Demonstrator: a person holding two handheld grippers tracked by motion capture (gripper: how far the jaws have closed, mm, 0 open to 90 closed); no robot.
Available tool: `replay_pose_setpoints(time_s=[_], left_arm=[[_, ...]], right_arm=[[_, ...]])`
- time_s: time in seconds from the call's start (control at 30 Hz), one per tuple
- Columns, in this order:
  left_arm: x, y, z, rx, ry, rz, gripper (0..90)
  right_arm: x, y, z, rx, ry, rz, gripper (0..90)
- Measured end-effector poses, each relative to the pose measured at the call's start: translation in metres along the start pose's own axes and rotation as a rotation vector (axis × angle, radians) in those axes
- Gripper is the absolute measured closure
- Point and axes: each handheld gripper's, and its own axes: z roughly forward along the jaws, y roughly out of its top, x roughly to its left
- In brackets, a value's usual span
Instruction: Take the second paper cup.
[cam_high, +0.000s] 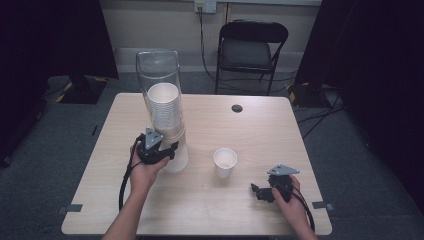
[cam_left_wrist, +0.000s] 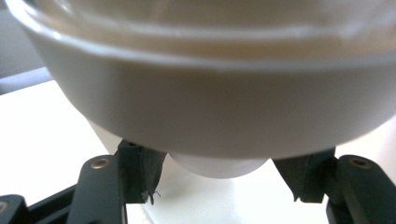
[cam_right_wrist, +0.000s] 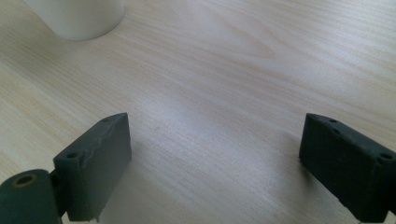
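**Two hand-held grippers at a bench with cups**

A grey carpeted room with dark curtains at both sides holds a light wooden bench (cam_high: 260, 135); a black folding chair (cam_high: 252, 47) stands beyond its far edge, and a small dark round hole (cam_high: 237, 108) sits near the far middle of the benchtop.

On the left part of the bench a tall stack of white cups (cam_high: 167, 122) rises from a clear tube (cam_high: 157, 67) that leans away toward the far side. A single white cup (cam_high: 224, 162) stands upright near the middle, apart from the stack and to its right.

The left hand-held gripper (cam_high: 159, 149), held in the person's left hand (cam_high: 145, 172), is at the near left side of the stack's base. In the left gripper view its jaws stand apart on either side of the lowest cup (cam_left_wrist: 219, 165), with a gap visible at each pad, so it is open around the cup rather than clamped.

The right hand-held gripper (cam_high: 265, 190) rests low over the bench at the near right, held in the right hand (cam_high: 292, 202). In the right gripper view its jaws are wide apart over bare wood, holding nothing, with the single cup's base (cam_right_wrist: 77, 16) at the far left.
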Motion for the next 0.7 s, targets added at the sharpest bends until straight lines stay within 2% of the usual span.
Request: replay_pose_setpoints(time_s=[0.03, 0.07, 0.1, 0.13, 0.17, 0.2, 0.23, 0.3, 0.33, 0.37, 0.43, 0.5, 0.6, 0.7], left_arm=[[-0.001, -0.009, 0.005, 0.112, 0.006, 0.023, 37.9], [-0.002, -0.018, 0.008, 0.195, 0.021, 0.043, 37.8], [-0.002, -0.030, 0.013, 0.332, -0.001, 0.028, 37.6], [-0.003, -0.041, 0.015, 0.282, -0.015, -0.036, 37.6], [-0.005, -0.055, 0.013, 0.231, -0.045, -0.084, 37.4], [-0.006, -0.059, 0.012, 0.226, -0.053, -0.069, 37.4], [-0.006, -0.062, 0.009, 0.222, -0.059, -0.081, 37.3], [-0.005, -0.066, 0.006, 0.214, -0.074, -0.080, 37.2], [-0.002, -0.069, 0.000, 0.203, -0.079, -0.046, 37.1], [-0.002, -0.071, -0.002, 0.184, -0.081, -0.073, 37.1], [0.000, -0.078, -0.003, 0.173, -0.084, -0.088, 37.0], [0.001, -0.086, -0.004, 0.162, -0.087, -0.088, 36.9], [0.003, -0.089, -0.010, 0.153, -0.085, -0.089, 36.9], [0.006, -0.091, -0.013, 0.165, -0.095, -0.088, 36.8]], right_arm=[[0.000, 0.000, 0.000, 0.000, 0.000, 0.000, 8.7], [0.000, 0.000, 0.000, 0.001, 0.000, 0.001, 8.7], [0.000, 0.000, 0.000, 0.001, 0.000, 0.001, 8.7], [0.000, 0.000, 0.000, 0.001, 0.001, 0.002, 8.7], [0.000, 0.000, 0.000, 0.000, 0.003, 0.004, 8.7], [0.000, 0.000, 0.000, 0.001, 0.004, 0.005, 8.7], [0.000, 0.000, 0.000, 0.001, 0.004, 0.005, 8.7], [0.000, 0.000, 0.000, 0.001, 0.003, 0.003, 8.6], [0.000, 0.000, 0.000, 0.001, 0.000, 0.003, 8.0], [0.000, 0.000, 0.000, 0.003, 0.000, 0.002, 7.7], [0.000, 0.001, 0.001, 0.003, 0.002, 0.004, 7.3], [0.000, 0.001, 0.001, 0.003, 0.001, 0.004, 7.3], [0.000, 0.000, 0.000, 0.004, -0.001, 0.005, 7.4], [0.000, 0.000, 0.000, 0.005, -0.002, 0.005, 7.3]])
